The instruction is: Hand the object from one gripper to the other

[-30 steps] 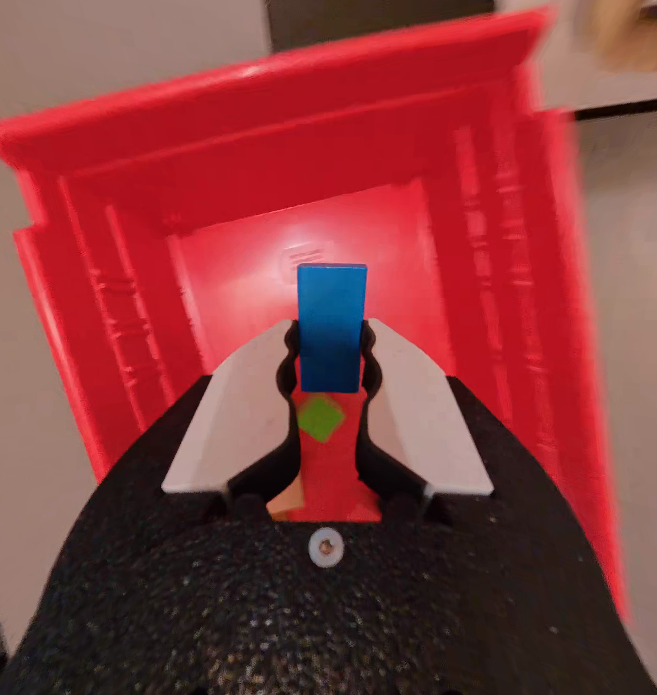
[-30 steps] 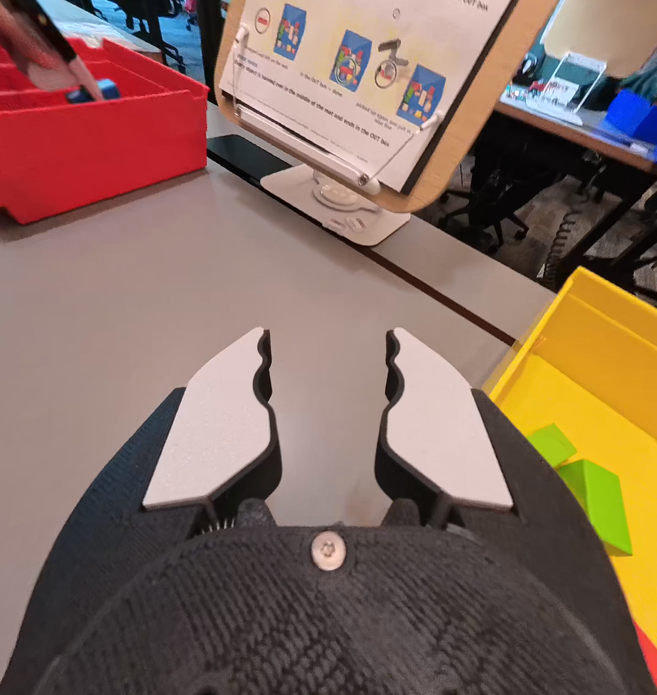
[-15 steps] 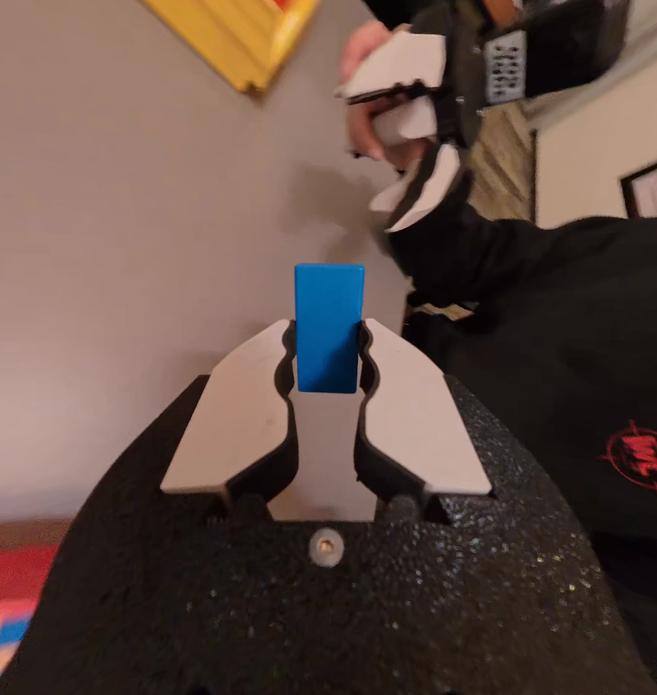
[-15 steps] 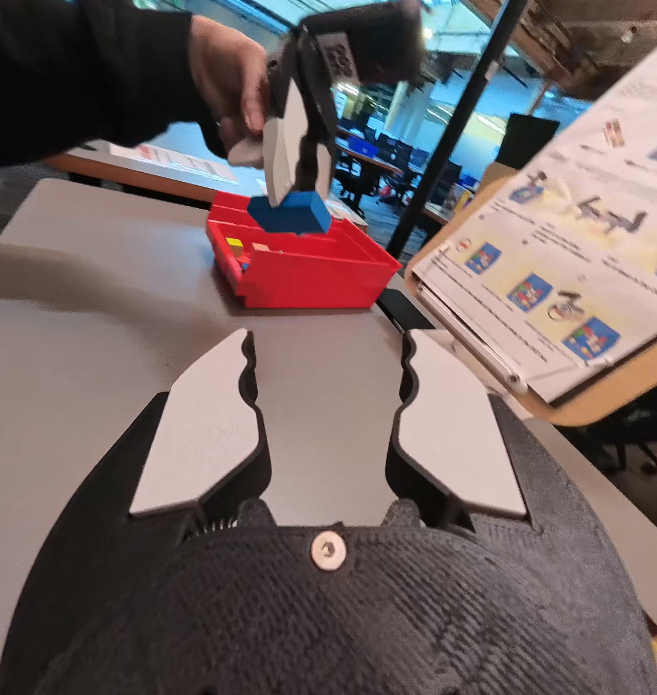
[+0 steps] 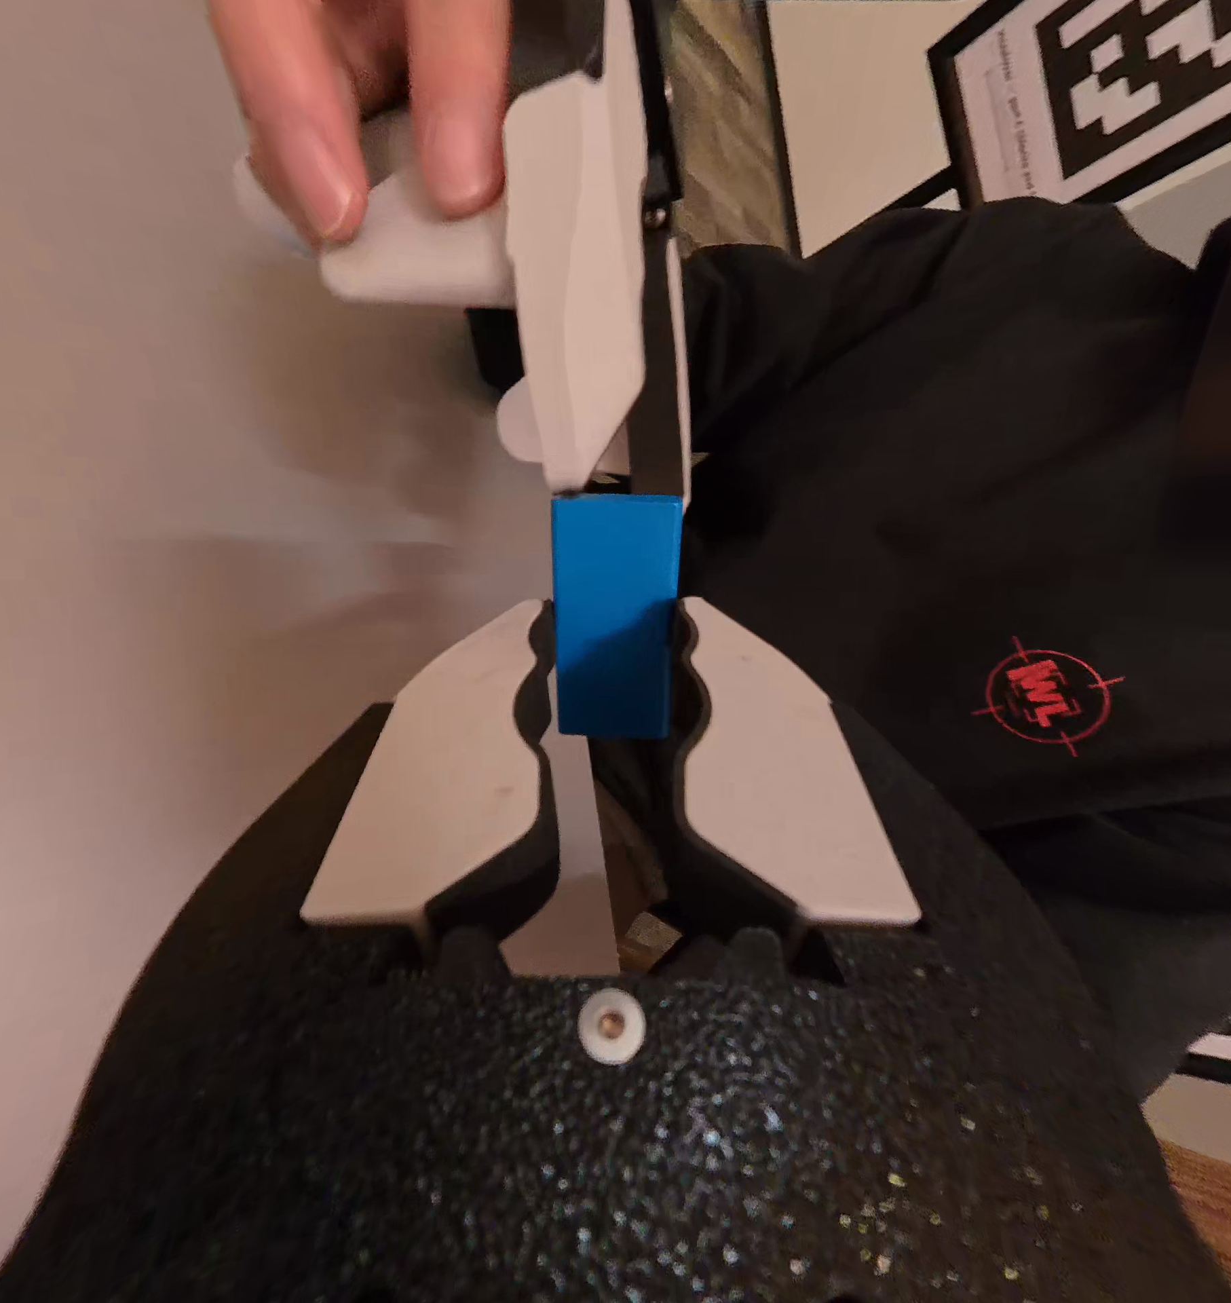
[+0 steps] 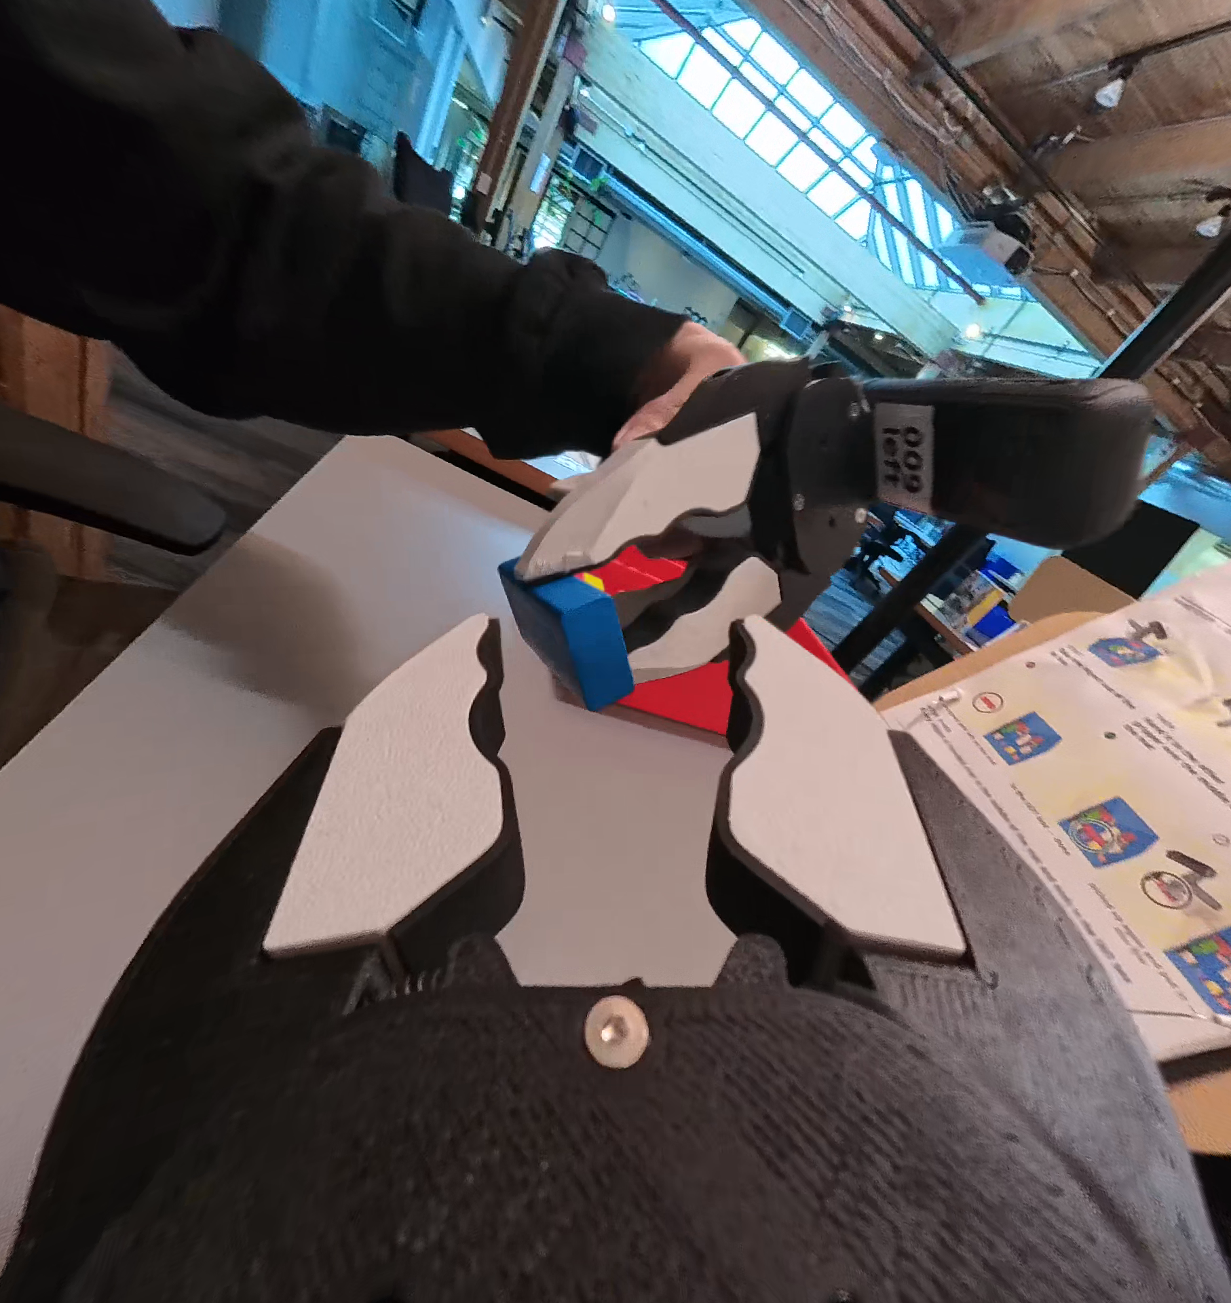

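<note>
Left tongs (image 5: 613, 634): clamped on the blue block (image 5: 613, 613); both pads press its side faces; the grip is the same as half a second ago.
Blue block position: held in the air above the grey surface (image 6: 359, 564), its far end projecting beyond the left fingertips.
Right tongs (image 6: 616, 634): apart, nothing clamped; the fingers (image 6: 415, 775) stand narrower than half a second ago.
Change, left wrist view: the right tongs (image 5: 620, 486) were well off, up and to the right; now their tips sit at the block's far end.
Change, right wrist view: the block (image 6: 577, 634) was far off above the red bin (image 6: 690, 691); now it lies just ahead of the right fingertips, between their lines.
Contact at far end: cannot tell whether the right tips touch the block.
Hidden: the red bin is mostly covered by the left tongs (image 6: 598, 585) and the block.
Cut off: the person's hand (image 5: 366, 106) and black sleeve (image 6: 281, 282) run past the frame edges.
Hard to make out: motion blur on the surface in the left wrist view.
</note>
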Demonstrator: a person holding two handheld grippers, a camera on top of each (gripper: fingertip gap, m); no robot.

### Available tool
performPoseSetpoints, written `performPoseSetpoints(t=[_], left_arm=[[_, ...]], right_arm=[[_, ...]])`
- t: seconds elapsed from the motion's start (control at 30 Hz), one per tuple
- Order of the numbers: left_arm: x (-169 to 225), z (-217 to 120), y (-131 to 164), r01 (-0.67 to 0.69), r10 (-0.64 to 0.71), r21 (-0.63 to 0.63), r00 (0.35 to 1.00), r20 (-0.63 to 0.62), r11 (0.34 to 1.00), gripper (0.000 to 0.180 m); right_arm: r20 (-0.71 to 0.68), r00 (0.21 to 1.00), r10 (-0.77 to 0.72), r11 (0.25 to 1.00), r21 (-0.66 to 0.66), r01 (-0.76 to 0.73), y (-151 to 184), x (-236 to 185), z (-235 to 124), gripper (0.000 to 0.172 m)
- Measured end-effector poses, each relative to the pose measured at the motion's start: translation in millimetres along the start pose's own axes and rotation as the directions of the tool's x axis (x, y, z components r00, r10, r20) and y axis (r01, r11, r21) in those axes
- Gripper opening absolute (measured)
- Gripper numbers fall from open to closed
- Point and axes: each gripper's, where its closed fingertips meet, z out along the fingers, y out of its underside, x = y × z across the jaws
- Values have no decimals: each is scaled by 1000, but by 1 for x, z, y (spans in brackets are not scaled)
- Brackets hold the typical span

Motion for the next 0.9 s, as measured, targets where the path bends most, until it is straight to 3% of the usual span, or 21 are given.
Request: performPoseSetpoints(t=[0.3,0.5,0.57,0.73,0.9], left_arm=[[0,17,-2,70,-73,-35,993,-94,997,31],[1,20,-2,64,-66,-19,987,-146,998,32],[-4,20,-3,35,-34,7,993,-112,999,33],[-18,2,-17,-10,8,214,1000,11,977,44],[-43,-23,-14,-58,-29,373,974,224,926,49]], right_arm=[[116,993,-8,1000,5,8,3,-20,7,54],[173,984,-31,1000,4,30,7,-29,14,28],[168,985,-31,999,-15,34,10,-27,15,19],[61,997,-53,991,-119,60,21,-5,8,17],[-167,986,8,966,-254,-51,48,42,-42,17]])
